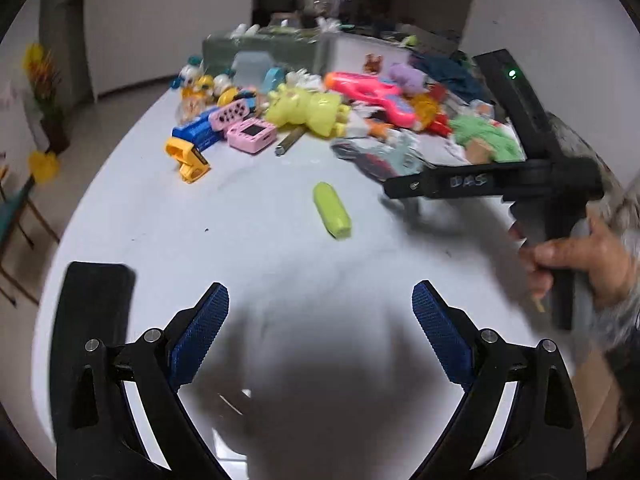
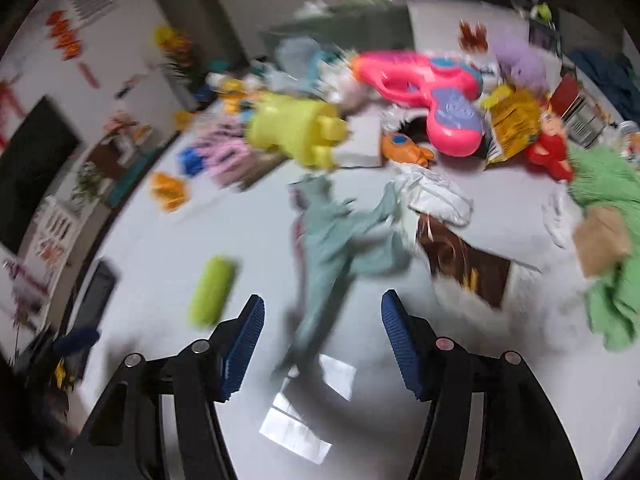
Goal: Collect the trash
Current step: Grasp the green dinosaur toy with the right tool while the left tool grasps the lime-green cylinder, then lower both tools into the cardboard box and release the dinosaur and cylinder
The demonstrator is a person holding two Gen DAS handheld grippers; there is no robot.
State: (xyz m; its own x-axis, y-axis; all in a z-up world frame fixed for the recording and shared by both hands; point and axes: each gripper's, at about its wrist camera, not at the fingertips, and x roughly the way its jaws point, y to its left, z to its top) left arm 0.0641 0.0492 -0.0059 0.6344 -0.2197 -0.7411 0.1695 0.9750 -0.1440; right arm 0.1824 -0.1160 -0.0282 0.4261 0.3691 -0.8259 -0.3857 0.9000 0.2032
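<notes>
- Left gripper (image 1: 320, 334) gapes wide, holding nothing; right gripper (image 2: 322, 344) also parted, nothing held.
- Wrappers (image 2: 436, 196) lie at one o'clock among the toys (image 2: 424, 92); collecting seems unfinished.

Each tool, the left tool (image 1: 320, 300) and the right tool (image 2: 322, 314), has black angular arms with round silver screws and ribbed blue pads, while at three o'clock a black handled body carries white scrawled lettering, a green light and a grey sleeve (image 1: 624, 312).
</notes>
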